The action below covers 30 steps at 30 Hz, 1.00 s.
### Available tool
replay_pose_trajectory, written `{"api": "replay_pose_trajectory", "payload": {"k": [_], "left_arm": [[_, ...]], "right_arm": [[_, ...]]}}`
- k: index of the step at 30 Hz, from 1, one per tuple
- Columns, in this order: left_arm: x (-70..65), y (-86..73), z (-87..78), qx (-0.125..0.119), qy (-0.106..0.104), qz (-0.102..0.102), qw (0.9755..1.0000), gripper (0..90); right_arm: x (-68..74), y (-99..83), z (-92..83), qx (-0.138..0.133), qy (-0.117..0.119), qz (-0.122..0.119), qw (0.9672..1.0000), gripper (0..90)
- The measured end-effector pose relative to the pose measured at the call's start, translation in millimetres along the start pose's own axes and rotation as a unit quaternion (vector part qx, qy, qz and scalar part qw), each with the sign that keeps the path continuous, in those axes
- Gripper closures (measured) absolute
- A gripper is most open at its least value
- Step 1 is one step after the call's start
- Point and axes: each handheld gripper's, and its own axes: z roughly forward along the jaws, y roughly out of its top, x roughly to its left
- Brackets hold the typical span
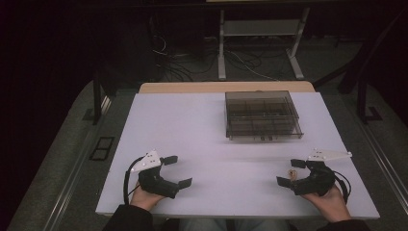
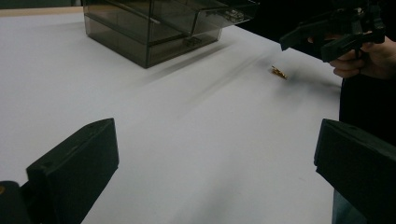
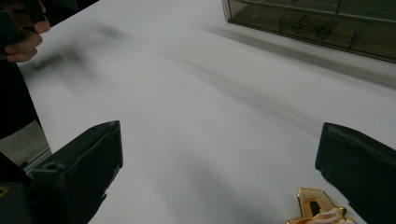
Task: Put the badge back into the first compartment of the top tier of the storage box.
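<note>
Hands of a person hold one gripper each at the near edge of the white table [image 1: 202, 125]. The left gripper [image 1: 177, 171] has its jaws wide apart, with nothing between them. The right gripper [image 1: 291, 172] also has its jaws wide apart and grips nothing. A small gold metal clip [image 1: 291, 172] lies on the table between the right jaws, close to one of them, and I cannot tell if it touches that jaw. Farther away, well apart from both grippers, a smoky transparent compartment box [image 1: 262, 115] stands toward the far side of the table.
</note>
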Motion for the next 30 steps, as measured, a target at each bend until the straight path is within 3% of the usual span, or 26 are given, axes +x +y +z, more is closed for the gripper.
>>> {"api": "replay_pose_trajectory", "payload": {"k": [23,30], "left_arm": [[-1.2,-2.6,3.6,0.004,-0.009,-0.006,0.9999,0.0],[-0.5,-4.1,3.4,0.005,-0.006,-0.01,0.9999,0.0]], "right_arm": [[-0.3,-1.6,-1.0,0.005,-0.004,-0.001,1.0,0.2],[-2.0,-1.1,-6.1,0.009,-0.016,0.001,0.9998,0.2]]}}
